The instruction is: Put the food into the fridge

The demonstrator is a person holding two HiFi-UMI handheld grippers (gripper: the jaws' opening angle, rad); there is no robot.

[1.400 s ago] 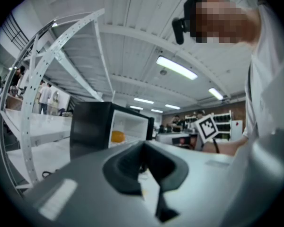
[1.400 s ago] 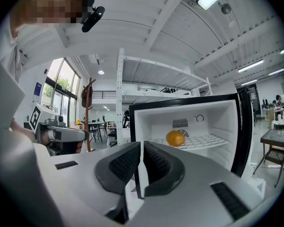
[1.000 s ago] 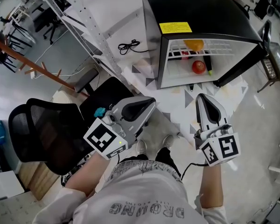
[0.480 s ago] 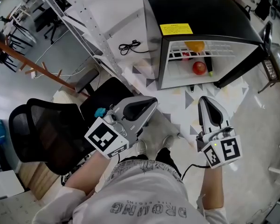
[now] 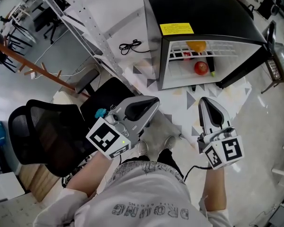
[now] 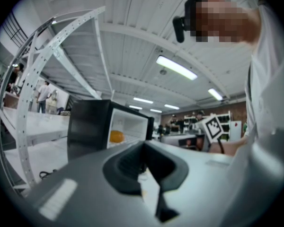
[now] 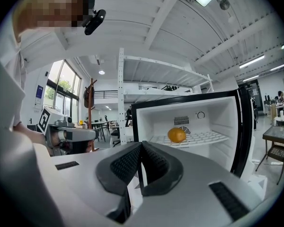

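Jaws of the left gripper (image 5: 153,101) and right gripper (image 5: 203,99) are sitting closed, empty, facing the fridge (image 5: 203,13) holding an orange (image 5: 197,45).

Long white ceiling strip lights (image 6: 176,68) brighten the hall evenly, with daylight from tall windows (image 7: 61,96). Both gripper views bow at black-ringed edges; their near foreground is blurred.

A small black fridge (image 5: 199,11), white inside, stands open on the floor. A round orange fruit (image 5: 197,45) sits on its wire shelf; a round red fruit (image 5: 201,68) lies below.
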